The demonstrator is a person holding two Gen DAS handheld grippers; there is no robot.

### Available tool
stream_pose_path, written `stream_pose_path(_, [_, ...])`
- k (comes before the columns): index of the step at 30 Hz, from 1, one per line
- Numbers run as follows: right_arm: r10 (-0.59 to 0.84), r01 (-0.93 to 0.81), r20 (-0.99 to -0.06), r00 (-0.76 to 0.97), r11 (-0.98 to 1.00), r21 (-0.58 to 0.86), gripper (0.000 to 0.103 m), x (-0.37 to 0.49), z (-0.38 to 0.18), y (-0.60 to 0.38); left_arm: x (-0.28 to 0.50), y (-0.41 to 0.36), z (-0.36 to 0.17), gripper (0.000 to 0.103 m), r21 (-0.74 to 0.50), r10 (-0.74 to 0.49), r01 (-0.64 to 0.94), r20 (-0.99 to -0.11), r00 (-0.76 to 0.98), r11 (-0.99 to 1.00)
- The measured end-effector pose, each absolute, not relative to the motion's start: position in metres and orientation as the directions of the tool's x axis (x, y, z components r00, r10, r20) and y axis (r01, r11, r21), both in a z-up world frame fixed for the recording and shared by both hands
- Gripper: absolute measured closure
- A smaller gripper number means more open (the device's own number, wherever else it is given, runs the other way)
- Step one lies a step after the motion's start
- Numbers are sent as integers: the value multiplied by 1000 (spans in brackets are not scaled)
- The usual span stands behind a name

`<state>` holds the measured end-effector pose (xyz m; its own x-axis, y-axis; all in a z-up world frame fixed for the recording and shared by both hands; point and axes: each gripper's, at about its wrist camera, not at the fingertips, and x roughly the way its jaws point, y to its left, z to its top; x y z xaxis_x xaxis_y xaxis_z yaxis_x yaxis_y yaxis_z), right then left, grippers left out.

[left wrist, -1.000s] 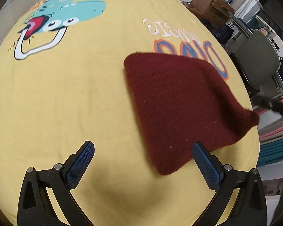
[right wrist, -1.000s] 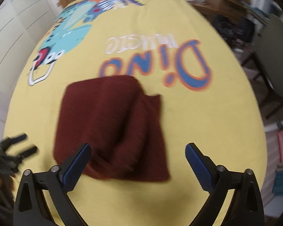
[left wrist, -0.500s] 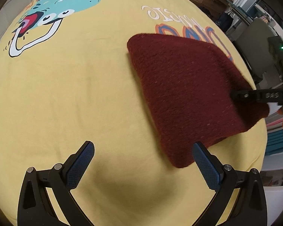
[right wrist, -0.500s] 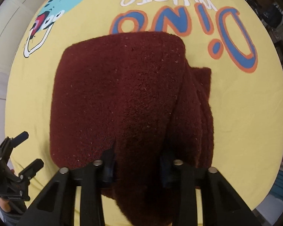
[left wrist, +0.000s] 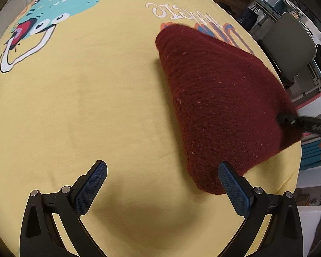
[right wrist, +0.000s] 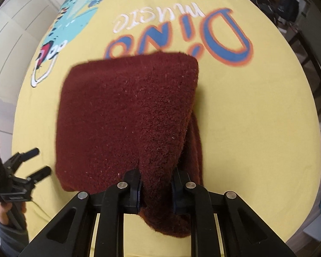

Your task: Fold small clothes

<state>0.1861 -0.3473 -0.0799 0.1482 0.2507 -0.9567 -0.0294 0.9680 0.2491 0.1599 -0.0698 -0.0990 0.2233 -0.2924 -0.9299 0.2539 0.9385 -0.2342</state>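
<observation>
Right wrist view has our right gripper [right wrist: 156, 189] pinching the near edge of the dark red knit garment [right wrist: 128, 115], jaws closing with a fold of the fabric bunched between the pads. Looks to us like the grab-an-edge step of a fold, so the next move probably calls for lifting that edge and carrying it toward the far side, keeping the layers from sliding apart.

Over on the left wrist view, our left gripper [left wrist: 160, 184] hangs wide open above bare cloth, nothing in it, its right pad just beside the garment's near corner. It could pin or grab that corner.

The garment lies right of centre on a yellow cloth [left wrist: 85, 107] printed with a teal dinosaur [left wrist: 60, 6] and "Dino music" lettering [right wrist: 182, 32]. Past the far right edge we see a grey-green chair [left wrist: 289, 47], a wooden cabinet and general clutter.
</observation>
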Motion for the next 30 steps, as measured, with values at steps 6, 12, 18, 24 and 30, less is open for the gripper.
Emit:
stream_pose_path(6, [245, 46, -955, 165, 966, 255, 75, 175, -106, -361, 158, -72, -100, 1, -228, -286, 261, -934, 215, 938])
stream_pose_path(12, [160, 25, -972, 175, 986, 167, 32, 175, -99, -357, 166, -74, -98, 1, -232, -284, 232, -933, 222, 945])
stream_pose_path(18, [160, 30, -970, 182, 985, 168, 22, 176, -92, -358, 182, -79, -90, 1, -260, -306, 212, -926, 222, 942])
stream_pose_path(24, [174, 27, -950, 259, 982, 188, 16, 179, -68, -363, 206, -88, -80, 1, -299, -334, 176, -916, 221, 938])
stream_pose_path(30, [153, -49, -953, 263, 988, 145, 0, 199, -63, -345, 224, -102, -87, 1, -252, -285, 179, -939, 192, 951])
